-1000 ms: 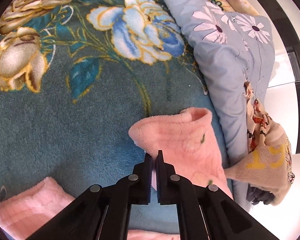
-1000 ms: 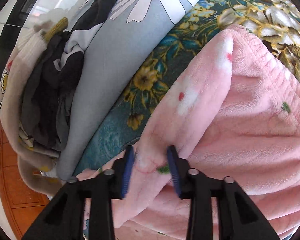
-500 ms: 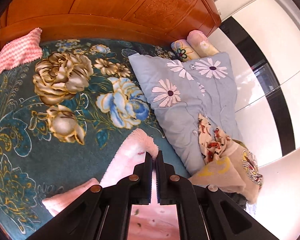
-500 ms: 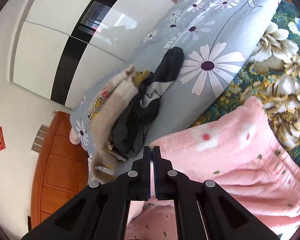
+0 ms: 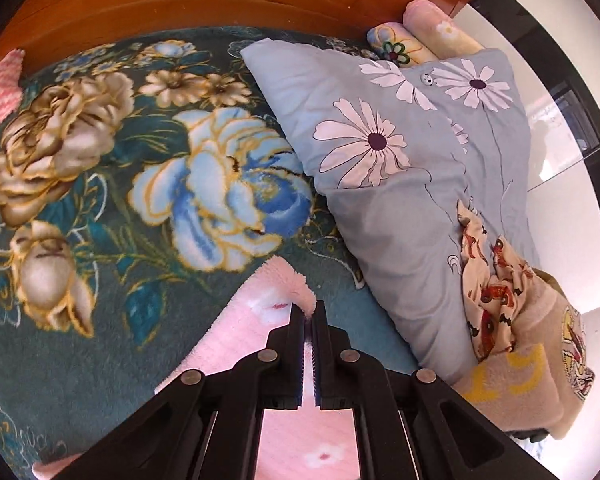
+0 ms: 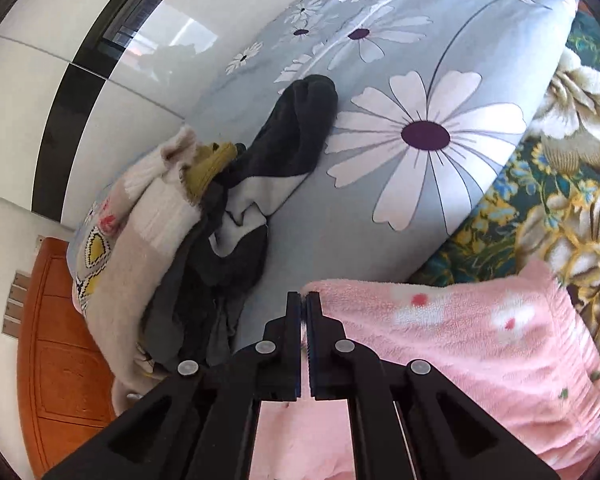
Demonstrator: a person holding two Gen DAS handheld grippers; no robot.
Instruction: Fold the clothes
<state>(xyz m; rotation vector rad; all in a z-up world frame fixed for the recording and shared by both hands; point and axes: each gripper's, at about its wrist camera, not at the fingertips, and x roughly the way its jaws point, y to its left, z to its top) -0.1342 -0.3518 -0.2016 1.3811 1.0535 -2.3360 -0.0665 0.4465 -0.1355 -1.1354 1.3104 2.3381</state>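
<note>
Beside the grey daisy-print quilt, both hand-held grippers, left and right, now pinch the lifted pink fleece garment; right previously open. Folding can proceed.

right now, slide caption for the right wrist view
Right gripper pinches the pink fleece garment beside the daisy quilt.

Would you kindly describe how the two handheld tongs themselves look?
Both the left tongs and right tongs look alike: matte black angular plastic linkage arms with round silver rivets, and flat parallel fingers lined with blue ribbed pads. No cables, markings or sleeves are visible.
</note>
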